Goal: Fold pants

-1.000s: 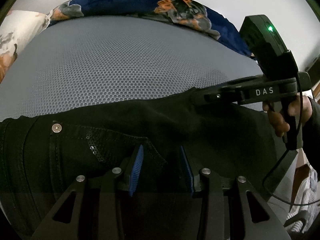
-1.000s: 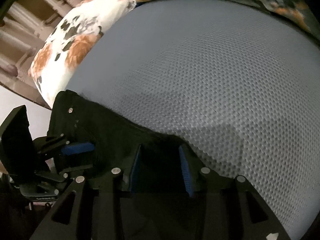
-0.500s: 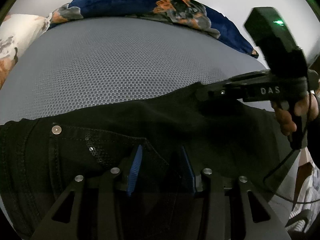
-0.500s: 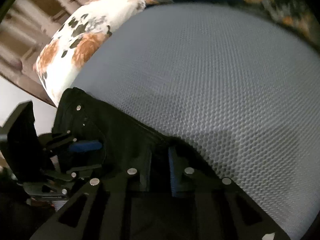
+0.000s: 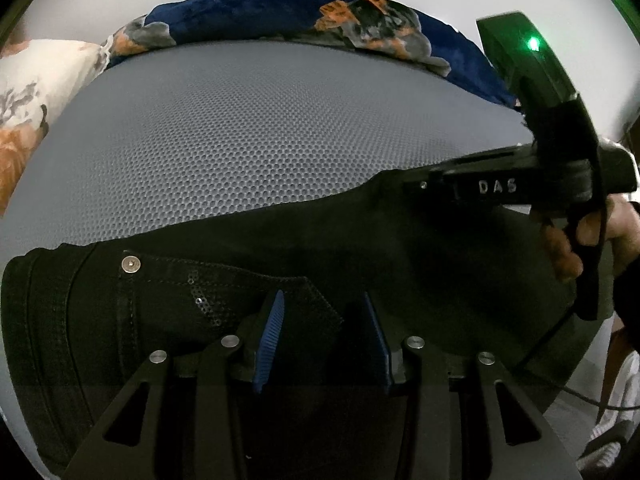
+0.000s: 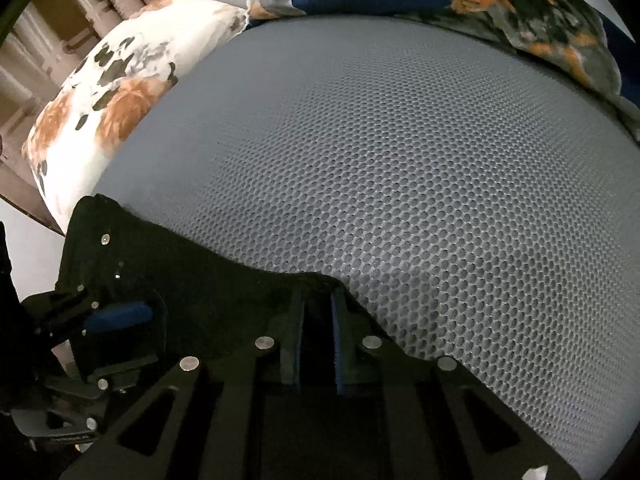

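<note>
The black pants point(image 5: 224, 292) lie flat along the near edge of the grey mesh mattress point(image 5: 240, 132), waistband end off to the left in my left wrist view, with a rivet point(image 5: 131, 265) and a sequinned pocket point(image 5: 256, 296) showing.

My left gripper point(image 5: 322, 336) sits low over that pocket area with its jaws partway apart and dark fabric between the blue pads point(image 5: 272, 332). I honestly can't tell if they're pinching cloth or just resting over it, it's all black on black.

My right gripper point(image 6: 318, 336) is further along the far edge of the pants. Its jaws have just been closing, then eased back open a hair. They look nearly together with a ridge of cloth bunched up between them, so I'd call that a pinch on the edge.

Looks like I'm setting up both grips for a fold. To do it well I'd want both pinches to catch every layer, not just the top one, and I'd lift both sides evenly so the fabric doesn't twist.

The floral pillow point(image 6: 104, 96) and dark blue blanket point(image 6: 520, 4) sit well clear at the far side.
</note>
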Tool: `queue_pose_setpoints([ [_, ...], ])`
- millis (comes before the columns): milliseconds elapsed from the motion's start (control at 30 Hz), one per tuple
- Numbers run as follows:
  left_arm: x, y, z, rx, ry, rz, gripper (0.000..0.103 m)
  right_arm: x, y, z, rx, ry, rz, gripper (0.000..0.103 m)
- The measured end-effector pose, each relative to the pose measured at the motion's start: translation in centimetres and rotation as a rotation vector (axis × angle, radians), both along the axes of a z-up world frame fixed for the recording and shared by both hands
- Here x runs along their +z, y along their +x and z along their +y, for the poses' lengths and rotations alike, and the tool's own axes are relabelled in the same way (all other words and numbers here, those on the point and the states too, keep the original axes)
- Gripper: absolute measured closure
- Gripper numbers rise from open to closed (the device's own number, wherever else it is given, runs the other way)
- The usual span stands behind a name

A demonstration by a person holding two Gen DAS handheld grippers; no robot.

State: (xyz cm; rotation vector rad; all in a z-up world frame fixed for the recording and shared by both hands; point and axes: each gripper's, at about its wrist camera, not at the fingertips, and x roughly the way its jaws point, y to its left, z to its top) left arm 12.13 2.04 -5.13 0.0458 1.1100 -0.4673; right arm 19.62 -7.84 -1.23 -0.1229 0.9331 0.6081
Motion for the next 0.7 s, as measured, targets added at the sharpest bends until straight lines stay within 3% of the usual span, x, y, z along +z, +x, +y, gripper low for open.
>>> queue_pose_setpoints([
  [100,0.0,0.0,-0.1,-0.004,0.005,-0.004,0.061,0.8,-0.5,-0.3,-0.04,0.02,-0.022,0.078],
  [200,0.1,-0.1,-0.3,-0.002,0.011,-0.014,0.061,2.0,-2.0,-1.9,-0.094,0.078,-0.062,0.078],
  [367,0.4,-0.8,-0.6,0.003,0.02,-0.06,0.056,3.0,-5.8,-4.9,-0.182,0.069,-0.136,0.075],
  [700,1.1,-1.7,-3.1,-0.074,0.018,-0.13,0.055,-1.0,-10.3,-10.5,-0.353,0.0,-0.129,0.074],
])
